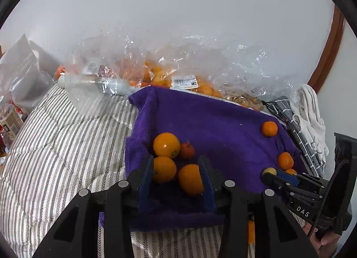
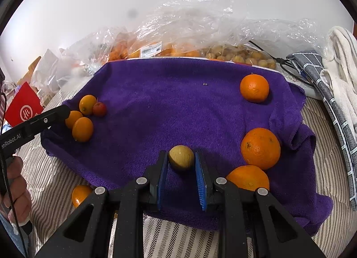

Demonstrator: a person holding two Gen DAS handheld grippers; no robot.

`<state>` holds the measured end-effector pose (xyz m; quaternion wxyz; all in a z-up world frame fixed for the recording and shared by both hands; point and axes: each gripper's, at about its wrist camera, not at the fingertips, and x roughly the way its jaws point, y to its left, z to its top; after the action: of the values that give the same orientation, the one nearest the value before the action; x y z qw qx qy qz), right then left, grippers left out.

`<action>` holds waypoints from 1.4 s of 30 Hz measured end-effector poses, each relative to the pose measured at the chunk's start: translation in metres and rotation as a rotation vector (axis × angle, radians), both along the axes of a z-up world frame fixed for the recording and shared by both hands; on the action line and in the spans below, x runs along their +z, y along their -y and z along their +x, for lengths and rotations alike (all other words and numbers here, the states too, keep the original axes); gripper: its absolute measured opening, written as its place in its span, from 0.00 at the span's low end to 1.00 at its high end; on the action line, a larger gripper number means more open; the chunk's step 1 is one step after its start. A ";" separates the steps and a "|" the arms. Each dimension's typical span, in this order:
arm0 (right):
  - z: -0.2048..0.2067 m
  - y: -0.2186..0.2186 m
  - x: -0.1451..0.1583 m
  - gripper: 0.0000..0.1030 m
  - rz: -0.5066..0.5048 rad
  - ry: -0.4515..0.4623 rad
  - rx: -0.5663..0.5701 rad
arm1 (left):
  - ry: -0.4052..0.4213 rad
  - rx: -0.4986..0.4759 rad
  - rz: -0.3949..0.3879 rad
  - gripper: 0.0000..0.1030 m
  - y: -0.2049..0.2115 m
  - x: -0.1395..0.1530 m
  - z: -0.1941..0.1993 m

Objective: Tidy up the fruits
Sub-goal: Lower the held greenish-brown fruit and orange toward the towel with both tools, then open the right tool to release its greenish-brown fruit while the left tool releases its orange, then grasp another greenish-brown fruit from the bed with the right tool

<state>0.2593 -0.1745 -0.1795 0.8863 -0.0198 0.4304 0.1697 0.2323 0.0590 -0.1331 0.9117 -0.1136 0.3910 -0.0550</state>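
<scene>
Right wrist view: right gripper (image 2: pixel 181 161) is clenched on a small yellow fruit (image 2: pixel 181 157) at the purple towel's (image 2: pixel 169 101) near edge. Three oranges (image 2: pixel 260 148) are seen along the towel's right side. Left gripper (image 1: pixel 176 168) is released around two kumquats (image 1: pixel 164 169) by the towel's left edge; a small red fruit (image 1: pixel 187 150) is touching them.

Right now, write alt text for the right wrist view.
The right gripper is shut on a small yellow-green round fruit over a purple towel. Three oranges lie at the right; small orange fruits and a small red fruit cluster left by the left gripper.
</scene>
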 end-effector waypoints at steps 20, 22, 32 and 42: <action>-0.029 0.006 0.029 0.56 0.117 0.088 0.008 | 0.100 0.026 0.070 0.39 0.001 0.006 -0.020; -0.035 0.008 0.033 0.56 0.127 0.109 0.002 | 0.103 0.042 0.072 0.39 -0.003 0.007 -0.023; -0.074 0.012 0.032 0.56 0.133 0.070 -0.024 | 0.043 0.031 -0.048 0.39 -0.035 0.004 -0.052; -0.082 -0.019 0.017 0.35 0.086 0.021 0.048 | -0.021 -0.022 -0.016 0.39 -0.037 -0.005 -0.080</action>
<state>0.1775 -0.1550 -0.1625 0.8864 0.0064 0.4129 0.2091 0.1520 0.0960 -0.1381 0.9059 -0.1173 0.4013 -0.0672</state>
